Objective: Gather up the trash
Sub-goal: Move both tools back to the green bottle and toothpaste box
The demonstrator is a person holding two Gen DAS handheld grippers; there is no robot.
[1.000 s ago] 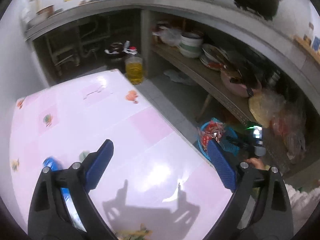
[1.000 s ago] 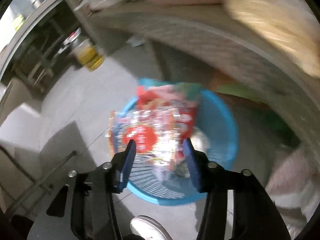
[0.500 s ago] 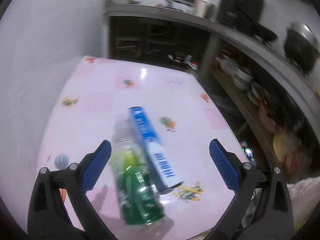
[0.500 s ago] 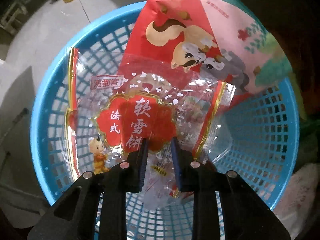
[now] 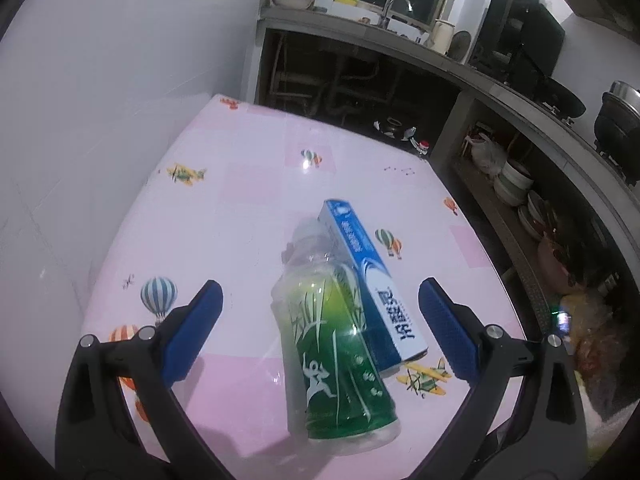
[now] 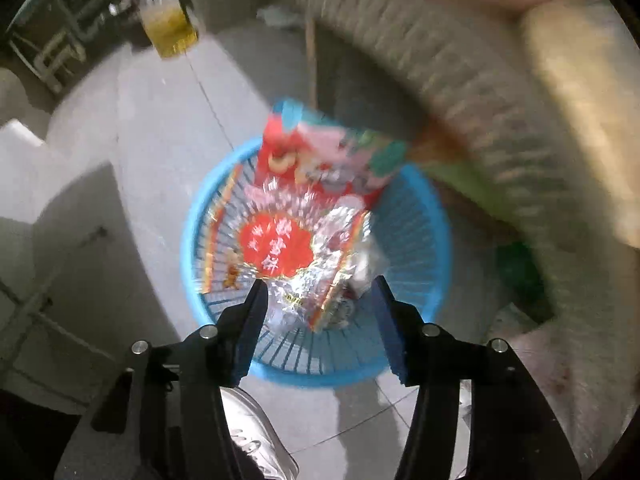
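On the pink table (image 5: 224,216) lie a green plastic bottle (image 5: 336,344) and, touching its right side, a blue toothpaste box (image 5: 368,276). My left gripper (image 5: 319,284) hovers over them, open wide, with both between its blue pads and neither touched. In the right wrist view a blue mesh basket (image 6: 416,240) stands on the floor with a clear red snack wrapper (image 6: 280,248) and a red squirrel bag (image 6: 320,156) inside. My right gripper (image 6: 319,282) is above the basket with its jaws opening. The wrapper shows through the gap, and neither pad presses on it.
A white wall runs along the table's left side. Beyond the table stand a grey counter (image 5: 400,48) and a lower shelf with stacked bowls (image 5: 514,186). On the floor are a jug of yellow oil (image 6: 170,28) and a person's shoe (image 6: 256,440) near the basket.
My left gripper swung across the table until the bottle and box lay between its jaws. My right gripper dipped into the basket pinching the clear wrapper, then let go and rose.
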